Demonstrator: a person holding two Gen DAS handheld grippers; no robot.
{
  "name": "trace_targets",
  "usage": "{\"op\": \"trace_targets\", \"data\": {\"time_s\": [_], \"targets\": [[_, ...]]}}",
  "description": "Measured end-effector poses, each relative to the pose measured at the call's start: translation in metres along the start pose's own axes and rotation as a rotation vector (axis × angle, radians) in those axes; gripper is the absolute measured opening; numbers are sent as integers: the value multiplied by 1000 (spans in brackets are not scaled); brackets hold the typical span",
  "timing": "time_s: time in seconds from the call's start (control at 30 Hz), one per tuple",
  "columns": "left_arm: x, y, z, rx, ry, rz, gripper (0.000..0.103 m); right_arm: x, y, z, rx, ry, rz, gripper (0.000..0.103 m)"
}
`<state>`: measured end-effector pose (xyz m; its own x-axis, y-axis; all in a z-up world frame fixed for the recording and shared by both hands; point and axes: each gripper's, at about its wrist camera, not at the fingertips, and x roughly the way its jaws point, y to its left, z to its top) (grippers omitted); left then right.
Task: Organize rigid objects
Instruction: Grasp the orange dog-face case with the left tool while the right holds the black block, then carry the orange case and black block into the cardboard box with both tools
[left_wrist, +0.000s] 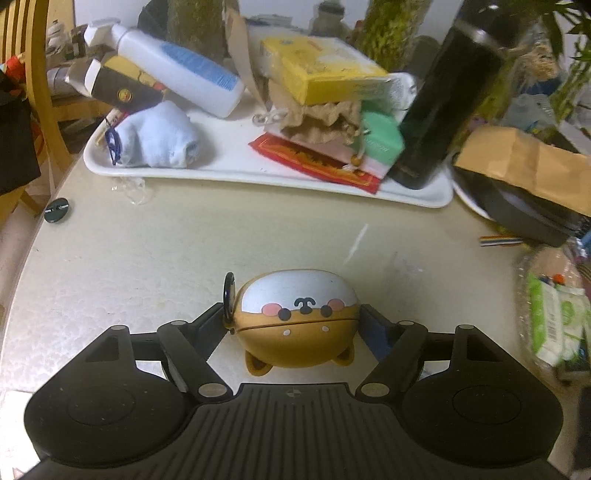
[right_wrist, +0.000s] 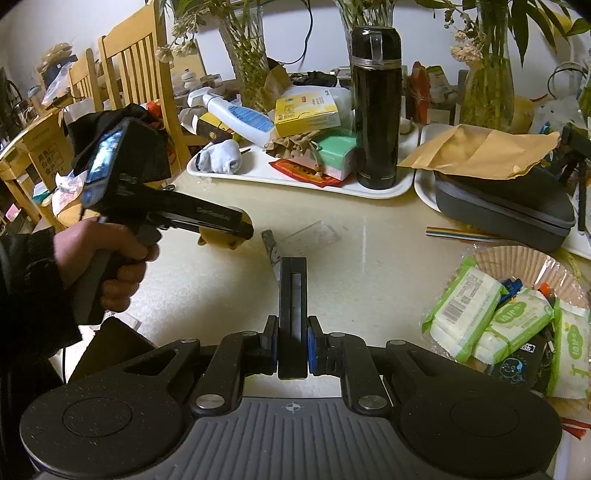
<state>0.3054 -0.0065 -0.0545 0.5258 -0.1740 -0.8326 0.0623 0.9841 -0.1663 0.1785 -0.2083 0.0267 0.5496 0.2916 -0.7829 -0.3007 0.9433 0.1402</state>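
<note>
Left gripper (left_wrist: 295, 325), jaws closing around the dog-faced case (left_wrist: 297, 317) on the table (left_wrist: 147, 258); right gripper (right_wrist: 292, 269) idling closed, empty. White tray (left_wrist: 258, 173) awaiting 1 more item.

Open tabletop (right_wrist: 369, 280): a bare cream band runs between the near edge and the white tray (left_wrist: 236, 173), wide enough for a gripper to cross.

Obstacles, far side: tray heaped with a white bottle (left_wrist: 173, 66), yellow box (left_wrist: 325, 74), rolled sock (left_wrist: 159, 134) and a tall black flask (right_wrist: 376, 107) (upright, the highest thing on the tray).

Obstacles, right: grey zip case (right_wrist: 506, 210) under a brown envelope (right_wrist: 480, 147); wet-wipe packs (right_wrist: 491, 317) crowd the near right edge.

Obstacles, left: a wooden chair (right_wrist: 136, 70) stands against the table, and the left gripper (right_wrist: 240, 225) reaches in over the puppy-face case (left_wrist: 295, 317).

Minor clutter in the band: clear plastic scrap (right_wrist: 314, 236), dark button (left_wrist: 57, 209).
</note>
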Motion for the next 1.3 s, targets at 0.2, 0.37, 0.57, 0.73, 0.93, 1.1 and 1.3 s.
{"op": "trace_targets", "data": {"time_s": [0.2,0.37,0.57,0.73,0.93,1.1,1.3], "targets": [[-27,-4,-8,31,-39,-32,76,1,0,1,13,-4,12,17],[-48,-7,-15,47,-67,-52,76,2,2,2,23,-2,15,17],[-76,-10,-28,102,-111,-71,76,-6,5,5,28,-28,12,17],[-100,-10,-43,136,-151,-127,76,-9,6,6,23,-41,2,17],[-125,-12,-59,170,-177,-145,76,-11,10,3,8,-47,12,17],[-145,-10,-71,166,-179,-162,76,-15,12,1,22,-49,15,17],[-163,-10,-91,187,-157,-161,76,-25,19,-5,24,-62,18,17]]}}
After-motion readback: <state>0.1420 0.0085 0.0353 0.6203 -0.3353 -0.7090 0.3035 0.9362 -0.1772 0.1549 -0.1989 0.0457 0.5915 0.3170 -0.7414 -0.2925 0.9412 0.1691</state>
